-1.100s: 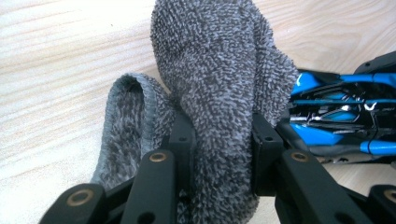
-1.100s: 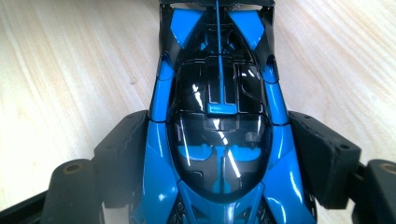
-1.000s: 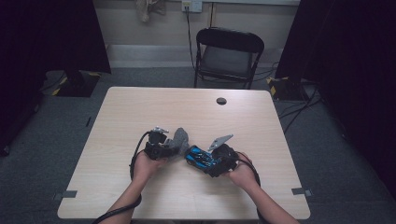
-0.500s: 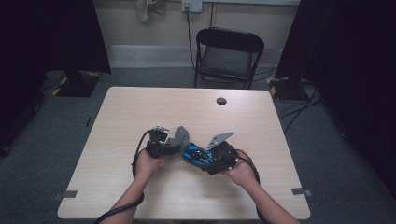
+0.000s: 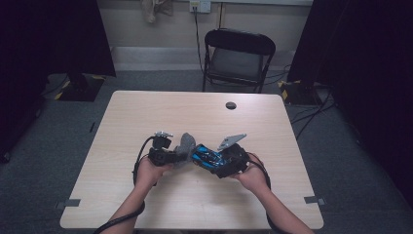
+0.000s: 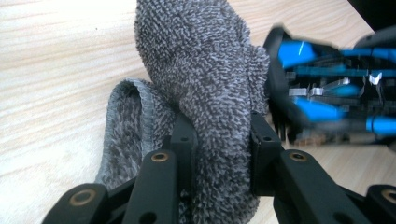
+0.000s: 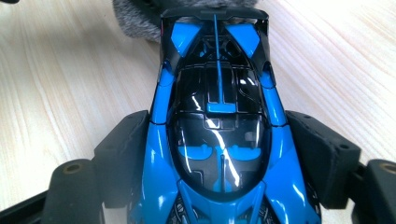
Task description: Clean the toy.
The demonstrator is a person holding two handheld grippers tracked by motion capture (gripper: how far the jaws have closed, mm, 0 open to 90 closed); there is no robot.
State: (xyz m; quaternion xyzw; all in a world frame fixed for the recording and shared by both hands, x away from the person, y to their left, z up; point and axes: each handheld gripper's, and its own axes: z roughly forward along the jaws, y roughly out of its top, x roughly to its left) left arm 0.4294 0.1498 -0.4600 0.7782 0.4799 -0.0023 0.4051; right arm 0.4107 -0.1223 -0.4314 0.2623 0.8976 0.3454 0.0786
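A grey terry cloth [image 6: 205, 70] is bunched between the jaws of my left gripper [image 6: 222, 135], which is shut on it. A loose fold of it hangs to the left, over the wooden table [image 6: 51, 70]. My right gripper [image 7: 219, 154] is shut on a blue and black toy car [image 7: 217, 126], its pads pressing on the car's two sides. In the high view the left gripper [image 5: 176, 157] holds the cloth [image 5: 186, 145] against the end of the car [image 5: 207, 157], which the right gripper [image 5: 220, 162] holds just above the table's middle. The cloth's edge [image 7: 135, 18] shows beyond the car's far end.
A small black round object [image 5: 231, 105] lies near the table's far edge. A black folding chair [image 5: 237, 58] stands behind the table [image 5: 146, 112]. Cables trail from both grippers toward the person's forearms. Dark curtains hang at both sides.
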